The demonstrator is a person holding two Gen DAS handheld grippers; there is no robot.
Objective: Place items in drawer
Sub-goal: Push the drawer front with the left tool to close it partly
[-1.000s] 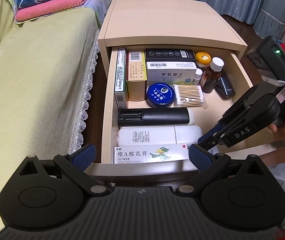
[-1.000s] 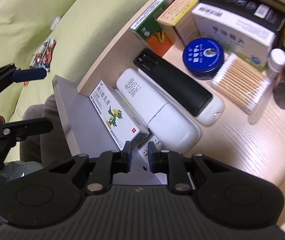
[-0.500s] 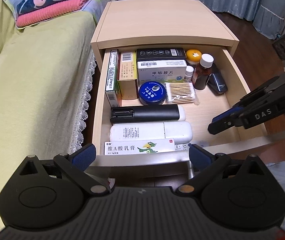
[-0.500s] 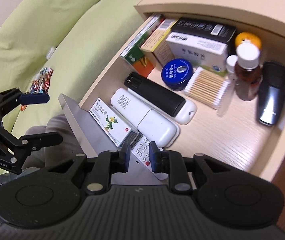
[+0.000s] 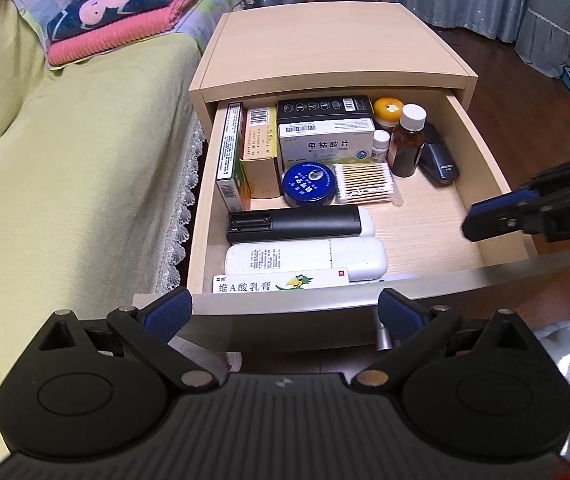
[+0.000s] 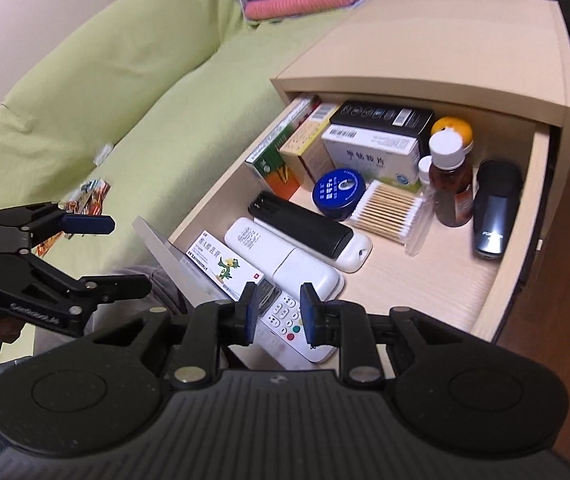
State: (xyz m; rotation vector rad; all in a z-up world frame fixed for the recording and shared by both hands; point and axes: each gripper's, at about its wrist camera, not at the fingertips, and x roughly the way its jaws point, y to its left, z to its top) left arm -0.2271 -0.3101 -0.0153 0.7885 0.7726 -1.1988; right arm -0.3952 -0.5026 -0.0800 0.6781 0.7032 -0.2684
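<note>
Backing up and away from the drawer point(image 6: 501, 292), the right gripper point(image 6: 275, 312) now hangs narrowly parted and empty above the white remote point(image 6: 285, 322) left at the front edge. At nine o'clock the left gripper point(image 6: 125, 252) gapes wide, idle. Placing looks finished.

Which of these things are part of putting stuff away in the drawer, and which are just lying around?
Part of the job:
drawer
remotes
medicine boxes
blue tin
cotton swabs
brown bottle
left gripper, jaws wide apart
right gripper, jaws partly apart, holding nothing

Lying about:
folded blankets
green bedspread
snack packets
</note>
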